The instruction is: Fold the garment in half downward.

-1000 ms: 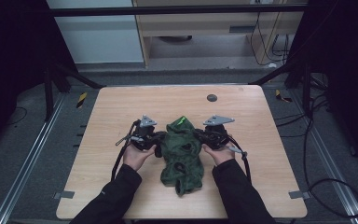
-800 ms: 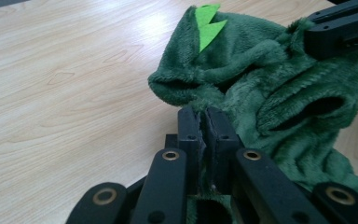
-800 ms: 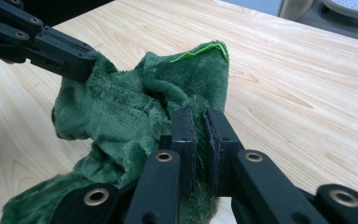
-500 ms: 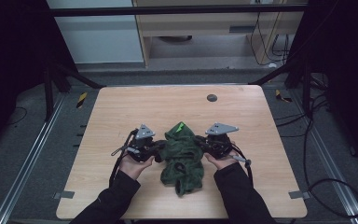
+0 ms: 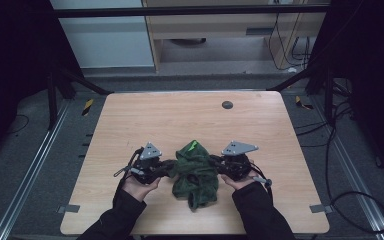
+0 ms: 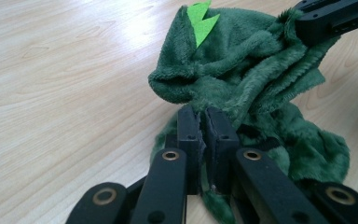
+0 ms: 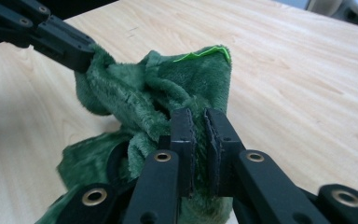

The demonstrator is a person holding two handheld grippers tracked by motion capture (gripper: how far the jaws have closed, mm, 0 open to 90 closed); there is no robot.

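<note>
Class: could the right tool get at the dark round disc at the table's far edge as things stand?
Probably not at once: the right tool is shut on the green plush garment; bare table lies before the disc.

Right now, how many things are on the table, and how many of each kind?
Fuzzy green cloth: 1
Grippers: 2, the left gripper and the right gripper, each pinching the cloth
Small dark round disc: 1
Total: 4

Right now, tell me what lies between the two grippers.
In the high view, only the green fleece garment lies between the left gripper and right gripper; both clamp it.
</note>
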